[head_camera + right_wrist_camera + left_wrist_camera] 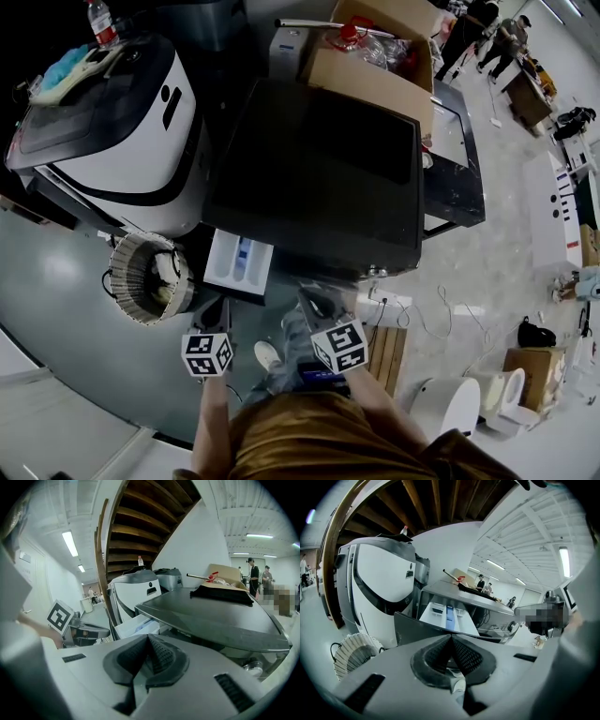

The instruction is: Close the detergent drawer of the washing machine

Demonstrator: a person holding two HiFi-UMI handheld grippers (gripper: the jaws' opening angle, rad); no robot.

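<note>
**Detergent drawer stands open, both grippers closed and empty**

The white plastic detergent drawer with a blue insert is pulled out from the front of the dark grey flat-topped washing machine, at its upper left corner. Its compartments face up.

Your left gripper sits just in front of the drawer's dark front panel. Its jaws are pressed together with nothing between them. I cannot tell whether it touches the panel.

Your right gripper is beside it, further right below the machine's front edge. Its jaws are also together and empty.

To the left of the washing machine stands a white rounded appliance with a dark band. A round ribbed basket lies on the floor at its foot. A brown cardboard box rests at the back of the machine's top.
</note>
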